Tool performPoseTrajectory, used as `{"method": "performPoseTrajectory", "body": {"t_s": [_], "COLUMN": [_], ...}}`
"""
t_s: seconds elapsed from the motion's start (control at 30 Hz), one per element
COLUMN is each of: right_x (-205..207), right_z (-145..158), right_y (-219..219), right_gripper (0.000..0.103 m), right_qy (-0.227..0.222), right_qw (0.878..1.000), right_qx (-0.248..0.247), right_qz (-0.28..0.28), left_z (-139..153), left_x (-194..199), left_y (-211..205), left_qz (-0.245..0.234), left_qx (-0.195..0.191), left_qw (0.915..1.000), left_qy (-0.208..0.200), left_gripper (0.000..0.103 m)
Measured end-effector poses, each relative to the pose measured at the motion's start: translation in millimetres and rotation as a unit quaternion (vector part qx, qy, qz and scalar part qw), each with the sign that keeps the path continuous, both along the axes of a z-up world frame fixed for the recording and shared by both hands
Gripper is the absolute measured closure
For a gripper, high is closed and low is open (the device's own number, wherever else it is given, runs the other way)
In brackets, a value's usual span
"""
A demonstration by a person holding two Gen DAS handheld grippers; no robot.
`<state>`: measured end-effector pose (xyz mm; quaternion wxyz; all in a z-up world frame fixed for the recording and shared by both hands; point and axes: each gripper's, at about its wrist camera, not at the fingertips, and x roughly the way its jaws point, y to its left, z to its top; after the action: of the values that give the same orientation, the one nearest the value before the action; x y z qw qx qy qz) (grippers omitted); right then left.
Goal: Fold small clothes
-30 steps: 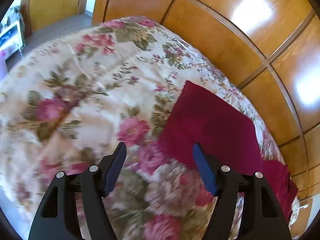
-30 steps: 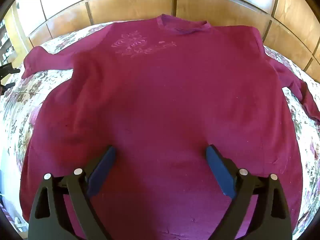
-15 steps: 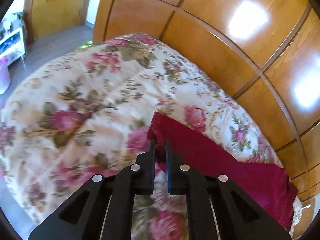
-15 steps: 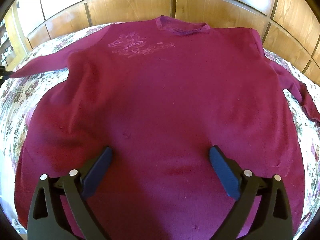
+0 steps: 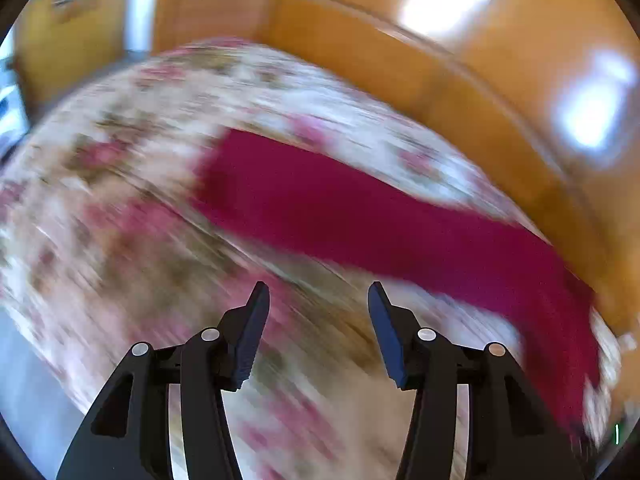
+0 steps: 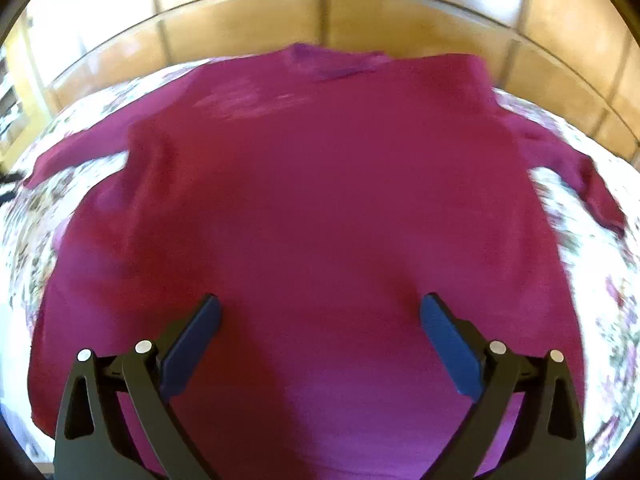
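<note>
A dark red long-sleeved sweater (image 6: 320,208) lies spread flat on a floral bedspread (image 6: 600,280), neck towards the headboard. Its left sleeve (image 5: 360,216) lies stretched out straight in the blurred left wrist view. My left gripper (image 5: 318,300) is open and empty, just short of the sleeve's cuff end, above the bedspread (image 5: 120,200). My right gripper (image 6: 320,312) is wide open and empty above the sweater's lower body. The right sleeve (image 6: 576,172) lies bent on the right.
A glossy wooden headboard (image 6: 320,12) curves behind the bed and also shows in the left wrist view (image 5: 480,40). The bed's left edge and the floor (image 5: 24,380) are at lower left. A doorway (image 5: 148,4) is at far left.
My left gripper was shut on the sleeve cuff half a second ago; it has opened, let the sleeve go and pulled back. The sleeve now lies straight. The right gripper shifted slightly.
</note>
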<state>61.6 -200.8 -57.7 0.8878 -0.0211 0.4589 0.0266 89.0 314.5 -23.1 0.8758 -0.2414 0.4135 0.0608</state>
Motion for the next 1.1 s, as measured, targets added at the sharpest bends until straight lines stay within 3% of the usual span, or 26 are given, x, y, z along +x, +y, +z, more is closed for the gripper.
{"method": "performPoseTrajectory", "body": {"t_s": [0.1, 0.23, 0.37, 0.43, 0.47, 0.5, 0.53, 0.57, 0.6, 0.63, 0.8, 0.97, 1.03, 1.07, 1.1], "right_x": [-13, -36, -61, -69, -72, -73, -74, -76, -76, -76, -86, -83, -81, -79, -78], "right_z": [6, 0, -17, -18, -17, -17, -15, -13, -11, -7, 18, -4, -6, -5, -4], "right_y": [-45, -104, -133, -134, -133, -130, -126, -123, -117, -113, -122, -123, -123, -124, -127], "right_gripper": [0.004, 0.004, 0.010, 0.026, 0.032, 0.047, 0.066, 0.075, 0.091, 0.094, 0.095, 0.095, 0.093, 0.091, 0.085], "right_qy": [-0.005, 0.012, 0.049, 0.051, 0.050, 0.050, 0.049, 0.049, 0.050, 0.051, 0.030, 0.063, 0.063, 0.065, 0.065], "right_qw": [0.999, 0.993, 0.991, 0.993, 0.994, 0.994, 0.995, 0.996, 0.997, 0.997, 0.997, 0.996, 0.996, 0.996, 0.995], "right_qx": [-0.017, -0.036, 0.002, 0.028, 0.035, 0.040, 0.047, 0.046, 0.039, 0.040, 0.074, 0.057, 0.060, 0.064, 0.066], "right_qz": [-0.049, -0.116, -0.122, -0.106, -0.096, -0.087, -0.069, -0.056, -0.045, -0.035, -0.021, -0.022, -0.020, -0.020, -0.022], "left_z": [0, -11, -33, -45, -48, -53, -55, -55, -54, -48, -35, -58, -54, -45, -39], "left_x": [-29, -61, -75, -76, -76, -71, -71, -72, -74, -80, -104, -106, -104, -103, -102], "left_y": [-54, -128, -183, -195, -199, -201, -201, -201, -200, -198, -181, -183, -174, -172, -170], "left_qz": [-0.104, -0.227, -0.286, -0.288, -0.287, -0.285, -0.285, -0.278, -0.275, -0.272, -0.262, -0.237, -0.221, -0.213, -0.209], "left_qx": [-0.063, -0.136, -0.134, -0.144, -0.144, -0.144, -0.148, -0.152, -0.152, -0.148, -0.148, -0.117, -0.121, -0.102, -0.085], "left_qw": [0.9923, 0.9641, 0.9486, 0.9463, 0.9466, 0.9468, 0.9465, 0.9478, 0.9490, 0.9505, 0.9537, 0.9629, 0.9663, 0.9711, 0.9739], "left_qy": [-0.022, -0.021, 0.013, 0.031, 0.034, 0.035, 0.036, 0.034, 0.029, 0.022, 0.001, 0.056, 0.050, 0.037, 0.029], "left_gripper": [0.053, 0.053, 0.053, 0.053, 0.060, 0.081, 0.090, 0.092, 0.094, 0.095, 0.098, 0.100, 0.100, 0.095, 0.072]}}
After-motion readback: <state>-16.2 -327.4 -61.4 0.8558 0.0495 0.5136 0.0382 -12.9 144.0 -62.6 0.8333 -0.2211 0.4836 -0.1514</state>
